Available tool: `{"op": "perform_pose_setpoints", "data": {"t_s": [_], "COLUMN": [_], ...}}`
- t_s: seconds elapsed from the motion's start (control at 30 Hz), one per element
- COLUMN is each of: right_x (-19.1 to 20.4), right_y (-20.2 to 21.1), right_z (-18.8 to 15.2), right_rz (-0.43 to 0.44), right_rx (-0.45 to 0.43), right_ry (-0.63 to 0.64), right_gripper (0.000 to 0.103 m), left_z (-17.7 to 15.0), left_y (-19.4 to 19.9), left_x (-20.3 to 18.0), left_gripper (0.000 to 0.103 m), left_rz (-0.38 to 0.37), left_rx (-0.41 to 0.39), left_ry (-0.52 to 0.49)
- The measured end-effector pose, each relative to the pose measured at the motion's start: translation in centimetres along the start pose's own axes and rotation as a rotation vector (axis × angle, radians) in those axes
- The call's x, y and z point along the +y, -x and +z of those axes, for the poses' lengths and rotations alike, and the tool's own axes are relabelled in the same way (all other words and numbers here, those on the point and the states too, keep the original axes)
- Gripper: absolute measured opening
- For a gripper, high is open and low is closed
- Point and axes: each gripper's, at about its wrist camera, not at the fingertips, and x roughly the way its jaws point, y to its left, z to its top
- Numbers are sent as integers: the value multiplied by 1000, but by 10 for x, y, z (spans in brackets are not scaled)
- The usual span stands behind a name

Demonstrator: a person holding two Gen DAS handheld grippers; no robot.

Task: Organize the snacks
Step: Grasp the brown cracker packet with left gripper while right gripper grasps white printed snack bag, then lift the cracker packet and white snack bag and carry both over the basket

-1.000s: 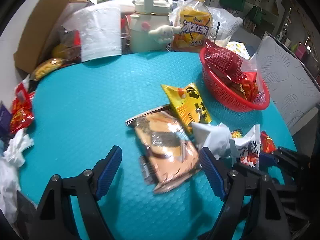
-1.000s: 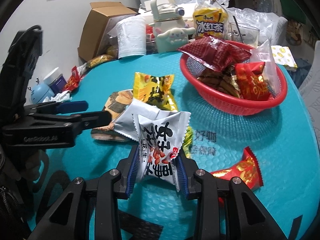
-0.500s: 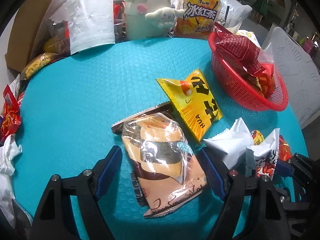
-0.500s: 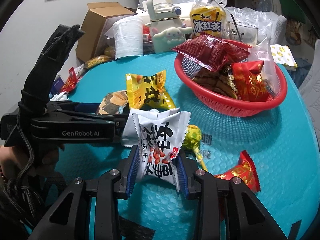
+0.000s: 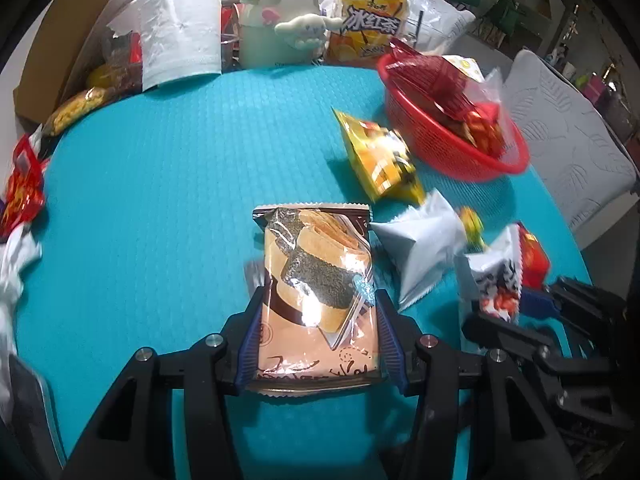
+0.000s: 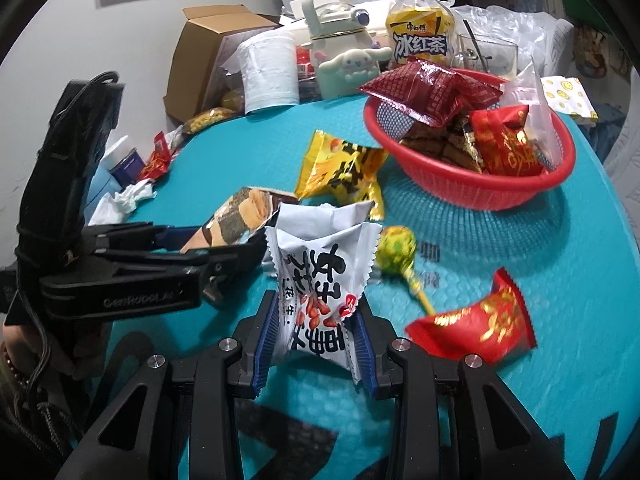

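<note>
Snacks lie loose across the teal bench (image 5: 160,200); red basket (image 6: 472,184) near its far right edge already holds several packets. Left tool (image 5: 316,336): jaws have just been closing, blue pads now against both sides of the brown seaweed-roll packet (image 5: 316,280), which lies flat mid-bench. Right tool (image 6: 316,344): narrow, clamped on the white peanut packet (image 6: 320,280), held upright. Judged step: securing the brown packet for the basket. To do it well: squeeze lightly, since the bag is air-filled and slippery; lift straight up; clear the yellow packet (image 5: 380,156) and silver pouch (image 5: 420,248) on the way over.
</note>
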Motion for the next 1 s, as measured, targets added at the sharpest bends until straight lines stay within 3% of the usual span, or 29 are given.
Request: {"op": "perform_pose_setpoints", "data": {"t_s": [0.57, 0.83, 1.0], "right_x": [24, 33, 34], "right_y": [30, 41, 42], "right_z": [-47, -64, -65], "right_rz": [40, 46, 37], "right_rx": [46, 58, 56], "right_ry": [15, 39, 31], "right_gripper": [35, 38, 38], "left_z": [-75, -86, -86], "left_y": [47, 45, 42], "left_x": [-20, -41, -46], "left_gripper": [50, 52, 64], "left_rz": [-29, 62, 70], "left_rx": [75, 52, 36], "left_ry": [-38, -114, -125]}}
